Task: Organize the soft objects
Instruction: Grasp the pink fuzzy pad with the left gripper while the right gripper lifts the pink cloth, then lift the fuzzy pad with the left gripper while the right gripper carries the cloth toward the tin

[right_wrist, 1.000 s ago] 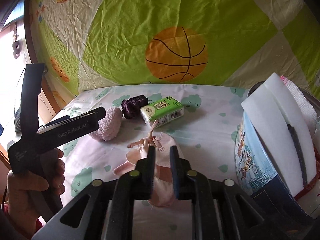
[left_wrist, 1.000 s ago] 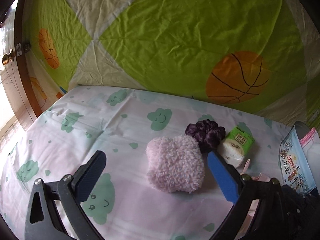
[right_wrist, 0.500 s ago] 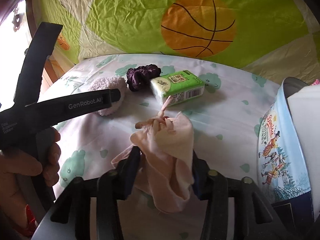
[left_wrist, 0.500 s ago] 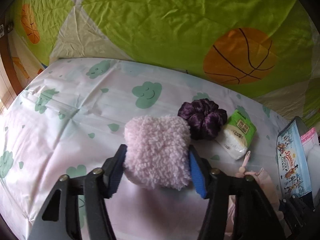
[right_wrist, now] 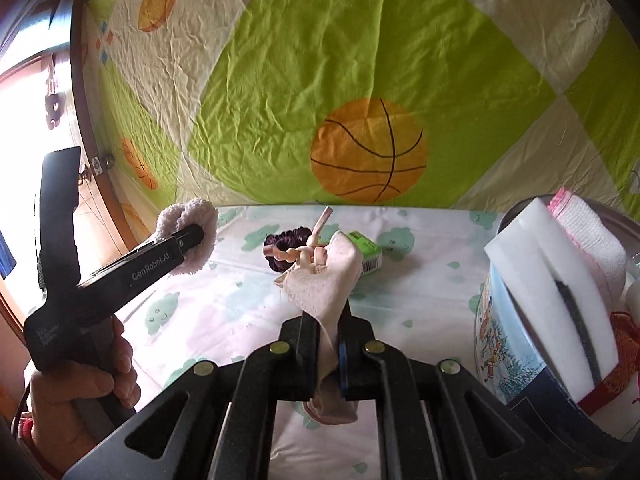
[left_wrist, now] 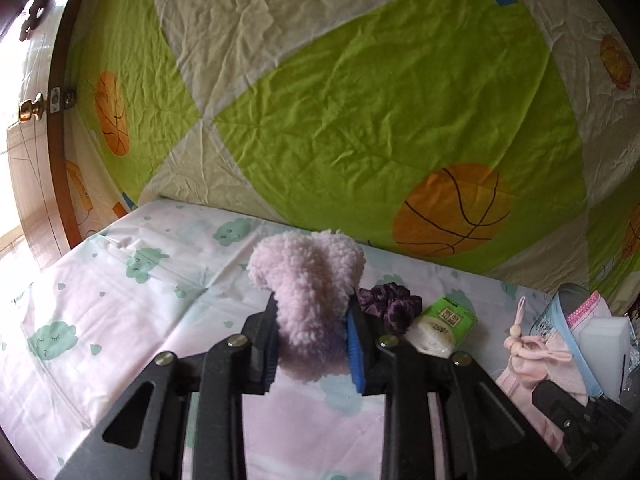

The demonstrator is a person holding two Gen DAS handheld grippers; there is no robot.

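Left gripper (left_wrist: 314,344): jaws just closing, clamped on fluffy pink pouch (left_wrist: 310,280), lifted above surface (left_wrist: 120,300). Right gripper (right_wrist: 328,344): jaws shut on pale pink cloth (right_wrist: 324,280), raised near tin (right_wrist: 516,344) at right edge.

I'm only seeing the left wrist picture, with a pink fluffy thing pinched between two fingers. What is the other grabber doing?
Observer: The right gripper is shut on a pale pink cloth pouch, its jaws having just closed on it, and holds it off the sheet.
Operator: Who is holding my grabber?
Observer: A person's hand grips the handle of the left gripper, which has just closed on the fluffy pink sock.
Operator: What's inside that tin at my right edge?
Observer: In the tin a white sponge block stands upright, with a white-and-pink cloth behind it.
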